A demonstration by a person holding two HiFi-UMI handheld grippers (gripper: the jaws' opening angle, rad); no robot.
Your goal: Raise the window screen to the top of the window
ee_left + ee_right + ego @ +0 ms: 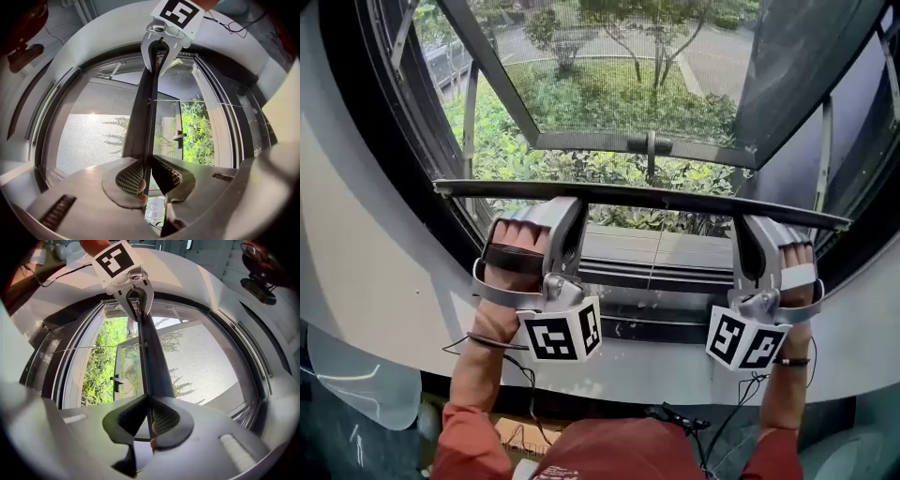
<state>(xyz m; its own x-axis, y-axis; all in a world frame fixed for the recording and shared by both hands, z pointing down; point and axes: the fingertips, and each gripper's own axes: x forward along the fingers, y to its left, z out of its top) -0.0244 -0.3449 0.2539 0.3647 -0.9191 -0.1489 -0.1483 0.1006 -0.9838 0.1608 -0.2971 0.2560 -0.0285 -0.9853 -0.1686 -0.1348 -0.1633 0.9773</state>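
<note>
Window screen's bottom bar (647, 195) lies level across the opening, above the sill (675, 248), with an open gap between them. Left gripper (561, 208) and right gripper (757, 225), jaws narrow, each clamp the bar toward one end; both forearms reach forward, side by side.
</note>
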